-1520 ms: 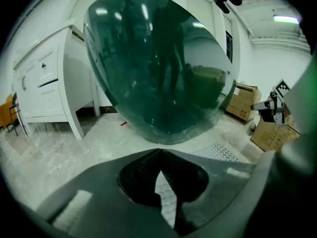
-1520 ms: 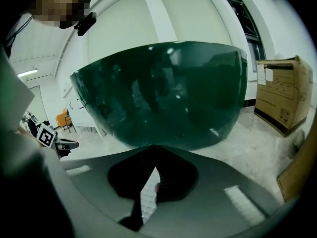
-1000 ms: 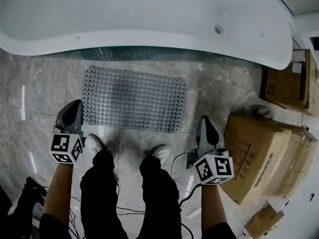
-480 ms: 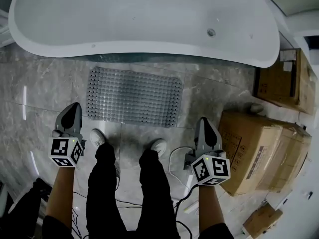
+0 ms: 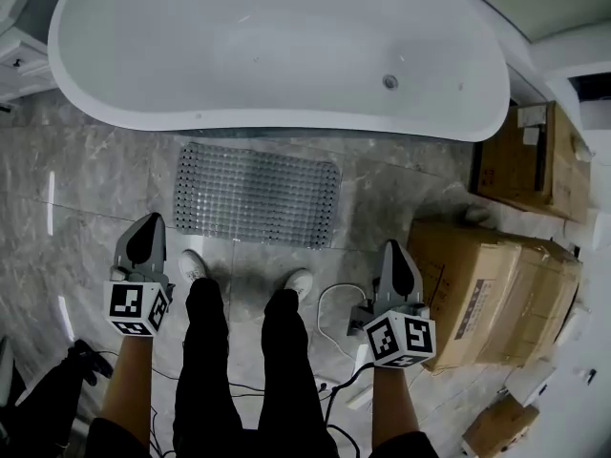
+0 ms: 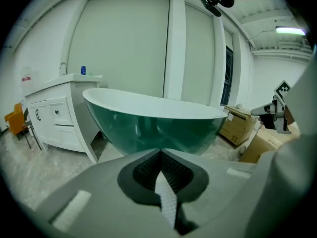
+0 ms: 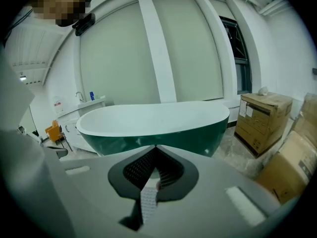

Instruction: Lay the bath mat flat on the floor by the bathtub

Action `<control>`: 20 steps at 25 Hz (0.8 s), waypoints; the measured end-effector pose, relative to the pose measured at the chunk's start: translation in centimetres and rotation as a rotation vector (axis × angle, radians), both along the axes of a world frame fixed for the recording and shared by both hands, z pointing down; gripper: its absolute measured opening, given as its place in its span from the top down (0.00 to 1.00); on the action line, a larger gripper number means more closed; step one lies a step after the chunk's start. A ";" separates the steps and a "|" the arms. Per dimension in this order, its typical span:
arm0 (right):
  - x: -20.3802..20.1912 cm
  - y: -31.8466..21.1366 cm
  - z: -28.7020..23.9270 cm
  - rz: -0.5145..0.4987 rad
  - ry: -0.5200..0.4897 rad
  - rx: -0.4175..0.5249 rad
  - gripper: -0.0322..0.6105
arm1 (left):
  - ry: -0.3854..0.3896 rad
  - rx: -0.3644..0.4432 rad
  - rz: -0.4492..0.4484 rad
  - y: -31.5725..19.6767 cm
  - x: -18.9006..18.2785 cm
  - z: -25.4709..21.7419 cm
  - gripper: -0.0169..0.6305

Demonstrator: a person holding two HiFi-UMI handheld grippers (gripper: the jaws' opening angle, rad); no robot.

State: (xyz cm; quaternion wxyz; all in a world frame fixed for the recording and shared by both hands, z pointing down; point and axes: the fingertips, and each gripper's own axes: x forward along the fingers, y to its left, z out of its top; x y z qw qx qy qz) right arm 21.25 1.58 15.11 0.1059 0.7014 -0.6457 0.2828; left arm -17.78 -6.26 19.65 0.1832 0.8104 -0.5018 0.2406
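Observation:
A clear studded bath mat lies flat on the marble floor, right beside the white bathtub. My left gripper is held above the floor below the mat's left corner, jaws shut and empty. My right gripper hangs to the right of the mat, also shut with nothing in it. In the left gripper view the tub shows with its green outer wall straight ahead past the closed jaws. The right gripper view shows the same tub beyond its closed jaws.
The person's legs and white shoes stand just below the mat. Cardboard boxes are stacked at the right, more by the tub's end. A white cable lies on the floor. A white vanity cabinet stands left of the tub.
The head view has risen and pulled back, so the tub and mat sit lower and smaller. Both grippers have stayed shut and moved slightly away from the mat.

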 end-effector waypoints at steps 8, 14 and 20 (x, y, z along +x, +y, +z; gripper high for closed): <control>-1.0 0.5 -3.7 -0.017 0.005 0.021 0.91 | 0.005 0.033 0.010 0.9 0.3 -4.8 0.97; -1.4 -0.1 -7.6 -0.023 0.025 0.086 0.91 | 0.022 0.066 0.005 1.0 0.6 -8.7 0.97; -2.8 0.3 -11.9 -0.091 0.092 0.164 0.91 | 0.019 0.105 0.033 1.6 1.4 -12.6 0.97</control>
